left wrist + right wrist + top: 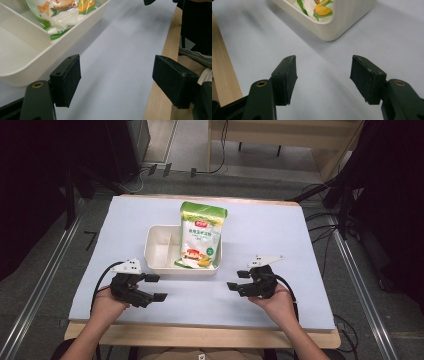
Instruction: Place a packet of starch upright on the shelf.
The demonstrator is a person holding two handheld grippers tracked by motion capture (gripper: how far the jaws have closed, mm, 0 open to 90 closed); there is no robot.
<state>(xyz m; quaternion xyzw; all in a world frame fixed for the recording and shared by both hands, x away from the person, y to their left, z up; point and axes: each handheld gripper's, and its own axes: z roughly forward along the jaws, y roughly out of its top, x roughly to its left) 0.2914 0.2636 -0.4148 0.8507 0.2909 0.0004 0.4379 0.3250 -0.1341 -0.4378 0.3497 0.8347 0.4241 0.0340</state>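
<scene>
A green and white snack bag (201,236) leans in the right compartment of a cream two-part tray (156,263) at the middle of the table. Its printed lower end (62,10) shows in the left gripper view, and a corner of it (319,8) in the right gripper view. My left gripper (156,287) rests low on the mat in front of the tray's left corner, jaws open and empty (116,82). My right gripper (238,280) sits to the right of the tray, pointing left, jaws open with only bare mat between them (323,77).
A pale blue mat (260,227) covers the wooden table, whose front edge (210,336) runs just behind my hands. The tray's left compartment (15,50) holds nothing. Cables and dark stands (340,205) crowd the floor to the right of the table.
</scene>
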